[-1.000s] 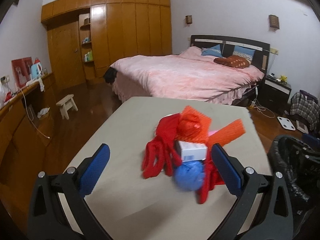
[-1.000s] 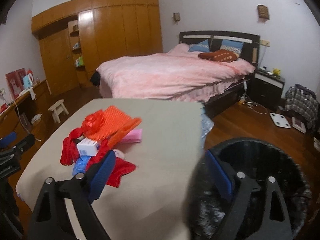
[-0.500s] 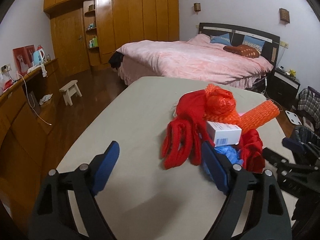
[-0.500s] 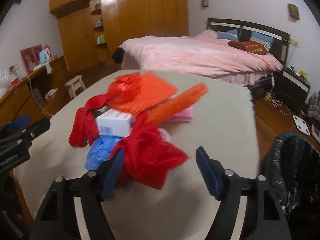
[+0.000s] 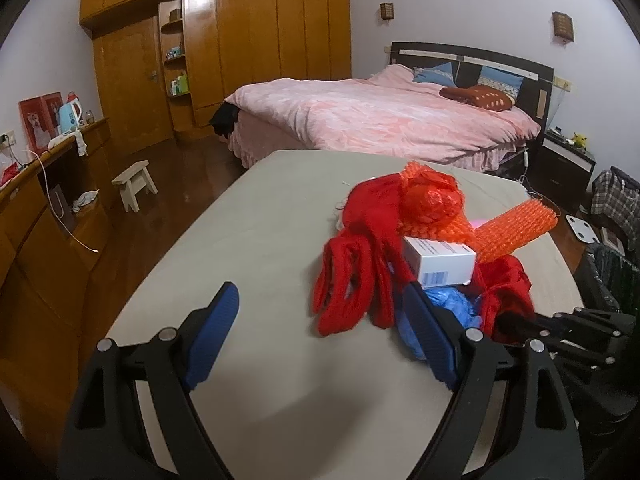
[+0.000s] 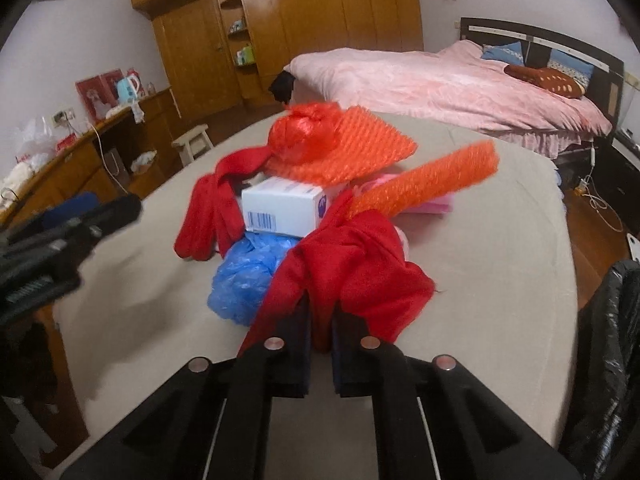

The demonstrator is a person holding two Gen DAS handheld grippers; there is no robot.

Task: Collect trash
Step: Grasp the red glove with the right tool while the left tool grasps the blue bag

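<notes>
Right hand-held gripper [image 6: 321, 330] has just closed, jaws clenched on the near edge of the red cloth [image 6: 352, 264] at the front of the trash pile on the tabletop [image 6: 500, 240]. Left hand-held gripper [image 5: 320, 328] is spread wide and grasps nothing, its right pad just beside the blue plastic bag [image 5: 452, 308]. Just past the cloth sit the white box [image 6: 284, 208], red gloves [image 5: 352, 280] and orange foam netting [image 6: 352, 144]; black trash bag [image 6: 608, 344] lies to the right gripper's right.

Bare table [image 5: 248, 240] left of trash pile [image 5: 420, 240]
</notes>
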